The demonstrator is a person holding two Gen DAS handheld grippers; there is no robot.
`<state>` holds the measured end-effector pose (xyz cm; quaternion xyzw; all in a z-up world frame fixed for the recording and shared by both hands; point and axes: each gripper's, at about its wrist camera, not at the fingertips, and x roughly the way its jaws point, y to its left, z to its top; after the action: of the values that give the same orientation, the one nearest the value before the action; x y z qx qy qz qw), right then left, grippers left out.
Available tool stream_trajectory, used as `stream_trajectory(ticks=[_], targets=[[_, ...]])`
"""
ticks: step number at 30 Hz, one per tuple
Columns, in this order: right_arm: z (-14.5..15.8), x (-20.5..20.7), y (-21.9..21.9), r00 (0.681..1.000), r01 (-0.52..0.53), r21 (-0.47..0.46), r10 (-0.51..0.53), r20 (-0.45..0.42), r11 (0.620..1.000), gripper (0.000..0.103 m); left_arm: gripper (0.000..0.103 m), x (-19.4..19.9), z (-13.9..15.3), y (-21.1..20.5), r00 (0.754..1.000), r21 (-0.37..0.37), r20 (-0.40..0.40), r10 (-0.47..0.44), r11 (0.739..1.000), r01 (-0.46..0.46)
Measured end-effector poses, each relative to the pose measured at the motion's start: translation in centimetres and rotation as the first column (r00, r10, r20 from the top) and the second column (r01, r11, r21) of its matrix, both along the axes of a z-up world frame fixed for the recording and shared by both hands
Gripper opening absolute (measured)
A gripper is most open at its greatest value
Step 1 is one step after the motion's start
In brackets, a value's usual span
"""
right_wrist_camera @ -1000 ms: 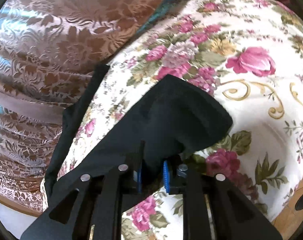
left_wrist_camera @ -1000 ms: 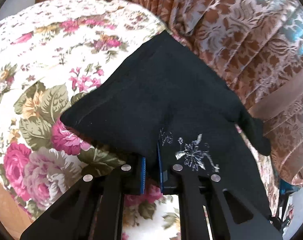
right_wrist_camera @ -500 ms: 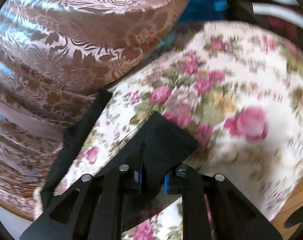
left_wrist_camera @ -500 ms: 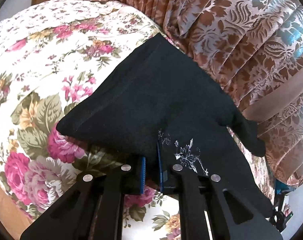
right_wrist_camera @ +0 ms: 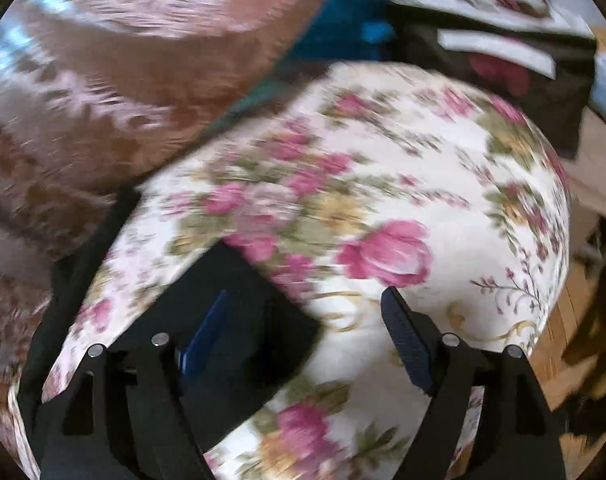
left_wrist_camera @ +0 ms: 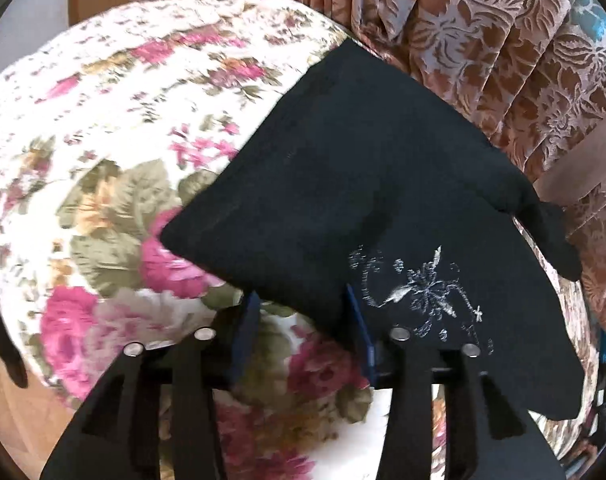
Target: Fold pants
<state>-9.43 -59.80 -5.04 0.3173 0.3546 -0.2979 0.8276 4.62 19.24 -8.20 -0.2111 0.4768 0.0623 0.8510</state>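
Note:
The black pants (left_wrist_camera: 363, 184) with a silver flower embroidery (left_wrist_camera: 423, 296) lie folded on the floral tablecloth (left_wrist_camera: 103, 152), one end trailing off the table's right edge. My left gripper (left_wrist_camera: 303, 320) is open, its jaws apart at the near edge of the cloth, holding nothing. In the right wrist view a black corner of the pants (right_wrist_camera: 239, 304) lies on the tablecloth (right_wrist_camera: 383, 184). My right gripper (right_wrist_camera: 311, 328) is open wide above that corner, its left finger over the fabric, and holds nothing. This view is blurred by motion.
A brown patterned curtain (left_wrist_camera: 503, 60) hangs close behind the table and shows in the right wrist view (right_wrist_camera: 103, 80) too. Dark furniture with white items (right_wrist_camera: 503, 52) stands beyond the far table edge. Wooden floor (right_wrist_camera: 555, 340) shows at the right.
Both grippers were shut on the pants and have opened, letting the fabric go. The right gripper has pulled back and swung, blurring its view.

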Motion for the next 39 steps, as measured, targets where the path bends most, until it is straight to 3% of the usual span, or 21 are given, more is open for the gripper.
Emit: stream_trajectory(ticks=[2,4,6,7,11,12,15,17,20,23,31,35,39], targets=[[1.0,1.4,2.5,0.992,-0.119,0.014,0.118,0.034,0.993,0.079,0.044,-0.8,0.3,0.5,1.000,-0.001,0.013,0.007,1.000,-0.007],[1.7,3.3,5.7,0.965,-0.254,0.027,0.252,0.071,0.967,0.079,0.044,-1.2,0.7,0.7,1.000,0.018,0.019,0.011,1.000,-0.011],[1.9,6.1,9.8,0.915,-0.399,0.043,0.394,0.087,0.916,0.079,0.044,-1.6,1.5,0.9,0.999,0.052,0.033,0.027,0.998,-0.029],[1.6,7.7,12.5,0.875,-0.482,0.070,0.475,0.096,0.874,0.078,0.044,-1.8,1.9,1.1,0.999,0.070,0.040,0.035,0.997,-0.037],[-0.2,11.5,19.9,0.779,-0.627,0.115,0.621,0.089,0.770,0.079,0.049,-1.9,4.3,2.4,0.994,0.109,0.087,0.064,0.991,-0.074],[-0.5,12.1,21.2,0.763,-0.646,0.121,0.640,0.088,0.754,0.079,0.055,-1.7,5.0,2.7,0.993,0.106,0.103,0.064,0.992,-0.075],[-1.5,13.3,24.7,0.719,-0.695,0.129,0.690,0.088,0.708,0.079,0.058,0.0,6.8,3.4,0.987,0.069,0.155,0.052,0.996,-0.064],[-1.7,13.7,25.8,0.705,-0.709,0.116,0.704,0.090,0.695,0.080,0.072,1.6,7.5,3.4,0.981,0.042,0.192,0.035,0.998,-0.044],[-2.4,14.0,26.3,0.696,-0.717,0.120,0.712,0.091,0.686,0.085,0.081,5.5,7.6,3.2,0.972,-0.020,0.236,-0.003,1.000,0.008],[-3.6,14.7,26.5,0.694,-0.718,0.140,0.716,0.069,0.682,0.086,0.082,11.6,6.7,3.2,0.980,-0.096,0.191,-0.060,0.992,0.080],[-4.8,15.0,26.9,0.700,-0.711,0.151,0.712,0.055,0.687,0.093,0.086,25.5,5.0,4.7,0.997,-0.164,0.080,-0.023,0.986,0.036],[-5.0,15.4,27.9,0.689,-0.721,0.115,0.725,0.015,0.683,0.100,0.072,30.5,3.7,4.9,0.999,-0.095,0.042,-0.014,0.995,0.018],[-5.1,15.7,28.2,0.691,-0.718,0.111,0.723,-0.006,0.687,0.101,0.072,34.6,2.0,4.7,1.000,-0.016,0.008,-0.006,1.000,0.006]])
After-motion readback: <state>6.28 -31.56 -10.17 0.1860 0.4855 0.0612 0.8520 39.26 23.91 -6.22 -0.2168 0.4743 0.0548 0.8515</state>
